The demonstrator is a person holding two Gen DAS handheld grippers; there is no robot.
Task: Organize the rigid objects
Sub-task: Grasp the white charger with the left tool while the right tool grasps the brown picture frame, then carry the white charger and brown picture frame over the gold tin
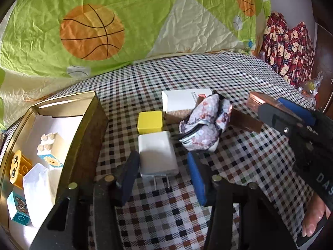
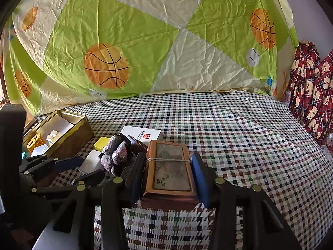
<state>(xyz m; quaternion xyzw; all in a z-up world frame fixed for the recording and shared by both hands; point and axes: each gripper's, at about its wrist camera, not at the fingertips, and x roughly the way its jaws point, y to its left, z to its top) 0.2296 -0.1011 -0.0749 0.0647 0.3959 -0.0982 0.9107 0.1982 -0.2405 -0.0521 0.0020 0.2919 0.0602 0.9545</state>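
My left gripper (image 1: 164,170) is open around a white charger block (image 1: 157,155) lying on the checked cloth, prongs toward me. Beyond it lie a yellow box (image 1: 150,121), a white box (image 1: 183,101) and a floral fabric pouch (image 1: 205,123). My right gripper (image 2: 167,174) is shut on a brown wooden box (image 2: 169,173) bound with a rubber band, held just above the cloth; it also shows in the left wrist view (image 1: 262,106). A gold tin (image 1: 91,125) at the left holds toy blocks (image 1: 50,148).
A green basketball-print quilt (image 2: 129,41) rises behind the bed. Red plaid bear-print fabric (image 2: 312,95) lies at the right. The checked cloth (image 2: 239,135) stretches to the right of the objects.
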